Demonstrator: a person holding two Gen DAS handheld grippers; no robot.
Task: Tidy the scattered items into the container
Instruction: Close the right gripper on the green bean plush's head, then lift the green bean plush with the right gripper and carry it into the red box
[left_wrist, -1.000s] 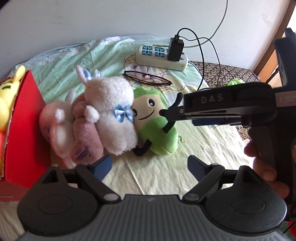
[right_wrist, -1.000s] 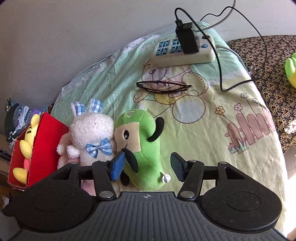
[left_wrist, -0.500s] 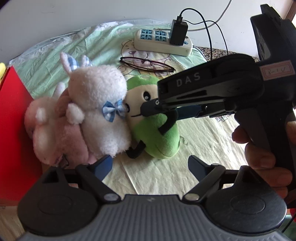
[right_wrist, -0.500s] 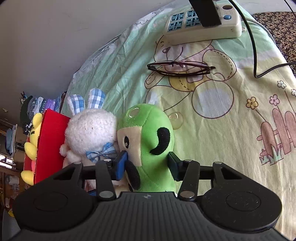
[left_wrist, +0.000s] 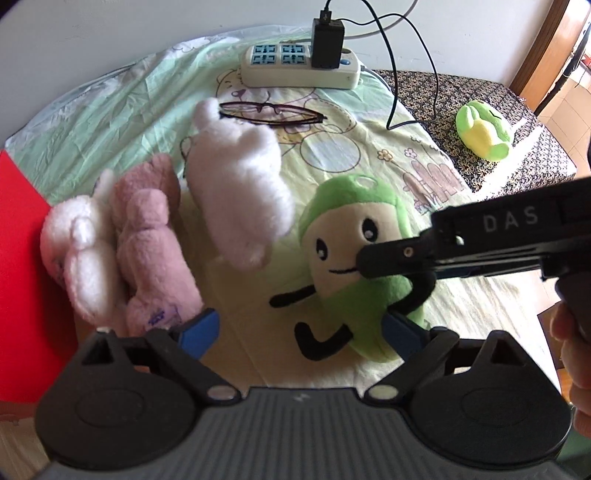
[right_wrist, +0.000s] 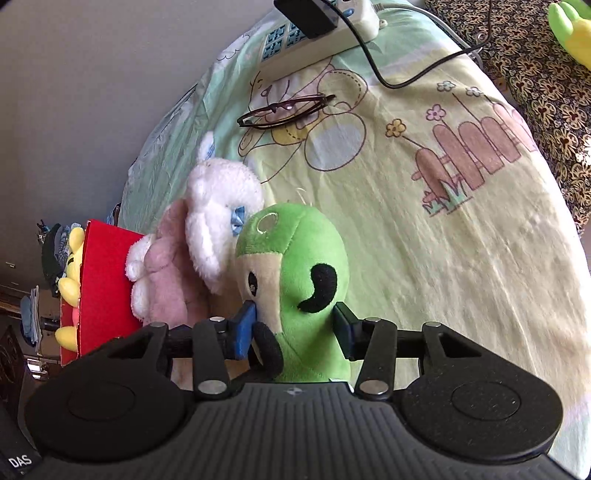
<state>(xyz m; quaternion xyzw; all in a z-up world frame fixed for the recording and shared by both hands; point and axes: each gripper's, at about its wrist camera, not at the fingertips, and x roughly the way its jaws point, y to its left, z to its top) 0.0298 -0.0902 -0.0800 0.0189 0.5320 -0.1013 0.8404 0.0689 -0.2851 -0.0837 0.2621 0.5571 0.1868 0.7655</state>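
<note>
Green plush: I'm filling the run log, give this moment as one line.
right tongs: shut on green plush | left tongs: open, empty | red box: left of plush pile

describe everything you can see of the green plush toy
The green plush toy is soft fleece, bean-shaped, with a cream face, black dot eyes, a thin stitched smile and black arms and legs. It lies on the cartoon-print sheet, clamped at the sides between the right gripper pads. The white bunny presses against its head.

Fuzzy plush green toy (right_wrist: 295, 258), fluffy white bunny (left_wrist: 240, 184), smooth printed cotton sheet (right_wrist: 443, 240), matt red box (right_wrist: 103, 291).
</note>
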